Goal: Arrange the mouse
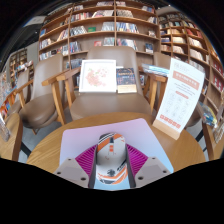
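The gripper [112, 170] sits lowest and nearest, its two fingers [80, 170] reaching forward over a pale mouse pad [88, 135]. Between the pink pads [90, 158] stands the mouse [112, 157], grey and white with an orange stripe along its back and a dark band across the middle. The pads lie close along both flanks of the mouse, but whether they actually press on it or leave a thin gap cannot be told. The jaws are narrowed to about the width of the mouse.

The mouse pad lies flat on a round wooden table [45, 150], and the mouse rests at the near edge of it, just inside the fingers.

Beyond the table's far rim a second wooden table [110, 103] carries a white sign [97, 76] with orange marks, propped upright, and a darker booklet [126, 77] just beside it. Wooden chairs [62, 90] stand on either side of that table. To the right, near the round table's edge, a tall white poster [179, 95] with orange lettering stands tilted; the print is too small to read.

Farthest off, wooden bookshelves [100, 25] run across the back, their shelves filled with books, most upright and some displayed face out. More shelving [185, 35] continues to the right.
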A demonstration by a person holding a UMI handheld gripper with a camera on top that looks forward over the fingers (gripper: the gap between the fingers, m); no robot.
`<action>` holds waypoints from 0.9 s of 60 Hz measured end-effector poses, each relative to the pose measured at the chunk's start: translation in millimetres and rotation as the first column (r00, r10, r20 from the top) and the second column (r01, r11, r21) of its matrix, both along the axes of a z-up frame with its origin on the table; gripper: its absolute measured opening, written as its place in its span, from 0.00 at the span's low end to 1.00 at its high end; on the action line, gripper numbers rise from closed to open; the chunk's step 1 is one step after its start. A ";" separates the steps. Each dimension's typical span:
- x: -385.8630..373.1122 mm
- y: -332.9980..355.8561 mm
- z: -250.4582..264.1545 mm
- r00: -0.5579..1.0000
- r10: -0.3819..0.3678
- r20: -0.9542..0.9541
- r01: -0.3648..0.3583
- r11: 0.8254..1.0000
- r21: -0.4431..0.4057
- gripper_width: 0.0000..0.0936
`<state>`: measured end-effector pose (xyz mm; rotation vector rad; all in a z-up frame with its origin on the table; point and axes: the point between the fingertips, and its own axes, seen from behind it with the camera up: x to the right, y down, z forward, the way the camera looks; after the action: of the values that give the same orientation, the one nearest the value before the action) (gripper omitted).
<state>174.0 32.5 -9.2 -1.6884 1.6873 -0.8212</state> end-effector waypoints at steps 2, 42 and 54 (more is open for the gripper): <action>0.2 0.2 -1.3 1.000 -0.004 0.001 0.004 1.000 0.011 0.53; -257.8 -13.2 159.2 0.986 -0.058 0.155 0.051 0.997 0.050 0.91; -356.5 -17.0 156.7 0.986 -0.034 0.163 0.034 0.999 0.002 0.91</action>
<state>-182.5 15.5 147.5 -1.5527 1.6078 -0.9494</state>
